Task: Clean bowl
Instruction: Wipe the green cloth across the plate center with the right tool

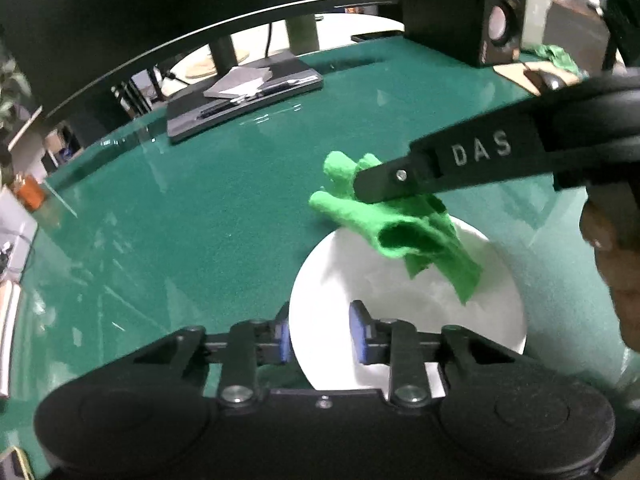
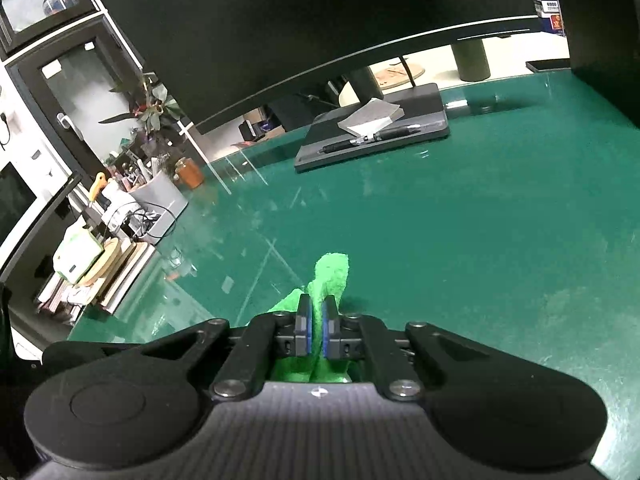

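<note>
A white bowl (image 1: 496,304) stands on the green table mat, close in front of my left gripper (image 1: 320,334). The left jaws straddle the bowl's near-left rim, one blue pad (image 1: 283,338) outside the wall and the other inside, closed on it. My right gripper (image 1: 362,186) reaches in from the right, above the bowl's far rim, shut on a crumpled bright green cloth (image 1: 404,236). The cloth hangs down over the far part of the bowl. In the right wrist view the cloth (image 2: 332,276) is pinched between the pads of the right gripper (image 2: 316,314); the bowl is hidden below.
A wide dark monitor (image 2: 320,20) spans the back of the table. Its flat base (image 1: 244,102) carries a notepad and pens. At the back right stand a black speaker (image 1: 496,16) and a mouse (image 1: 550,80). A person's hand (image 1: 616,272) is at the right edge. Clutter lines the left side.
</note>
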The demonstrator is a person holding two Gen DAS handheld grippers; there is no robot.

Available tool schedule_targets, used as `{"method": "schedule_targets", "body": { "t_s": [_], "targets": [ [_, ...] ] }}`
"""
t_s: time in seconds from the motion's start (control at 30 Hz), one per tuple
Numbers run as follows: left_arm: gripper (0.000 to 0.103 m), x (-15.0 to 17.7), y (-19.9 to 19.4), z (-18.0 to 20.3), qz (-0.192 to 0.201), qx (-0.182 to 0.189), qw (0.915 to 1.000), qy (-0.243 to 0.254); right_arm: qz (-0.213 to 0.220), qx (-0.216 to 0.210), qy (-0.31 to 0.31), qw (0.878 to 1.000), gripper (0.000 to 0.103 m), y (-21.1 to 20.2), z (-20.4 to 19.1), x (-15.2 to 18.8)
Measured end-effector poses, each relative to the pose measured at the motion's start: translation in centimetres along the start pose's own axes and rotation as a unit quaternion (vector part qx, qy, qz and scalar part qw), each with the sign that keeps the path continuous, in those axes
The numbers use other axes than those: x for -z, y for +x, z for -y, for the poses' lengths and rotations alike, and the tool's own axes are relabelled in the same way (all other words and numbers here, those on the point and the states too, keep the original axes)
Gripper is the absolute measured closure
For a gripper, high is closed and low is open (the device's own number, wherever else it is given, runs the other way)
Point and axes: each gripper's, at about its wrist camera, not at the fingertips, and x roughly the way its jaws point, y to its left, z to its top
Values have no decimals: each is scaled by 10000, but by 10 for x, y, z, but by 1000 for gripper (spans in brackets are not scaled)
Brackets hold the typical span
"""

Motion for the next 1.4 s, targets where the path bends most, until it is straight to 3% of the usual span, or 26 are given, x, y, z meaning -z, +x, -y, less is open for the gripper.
{"method": "schedule_targets", "body": {
  "t_s": [0.3, 0.37, 0.5, 0.6, 0.93, 1.17, 1.4],
  "targets": [
    [84, 11, -10, 5, 42, -36, 9999, -101, -454, -837, -1146, 9888, 99, 20, -56, 13],
    [84, 12, -12, 7, 44, -15, 10000, -72, -349, -693, -1166, 9901, 100, 18, -52, 12],
    [84, 12, -12, 9, 41, -17, 10000, -36, -108, -151, -522, 9985, 99, 9, -19, -1],
    [83, 12, -12, 11, 30, -34, 10000, -3, -81, -61, -498, 9987, 98, 7, -17, 0],
    [82, 13, -13, 13, 25, -57, 10000, 32, -419, -737, -1139, 9899, 100, 17, -54, 13],
    [81, 12, -12, 15, 1, -61, 9999, 103, -89, -104, -282, 9995, 99, 4, -6, 0],
    [79, -2, -6, 10, 22, 17, 9998, 172, -25, -108, -41, 9999, 99, 1, 2, 3]
  ]
}}
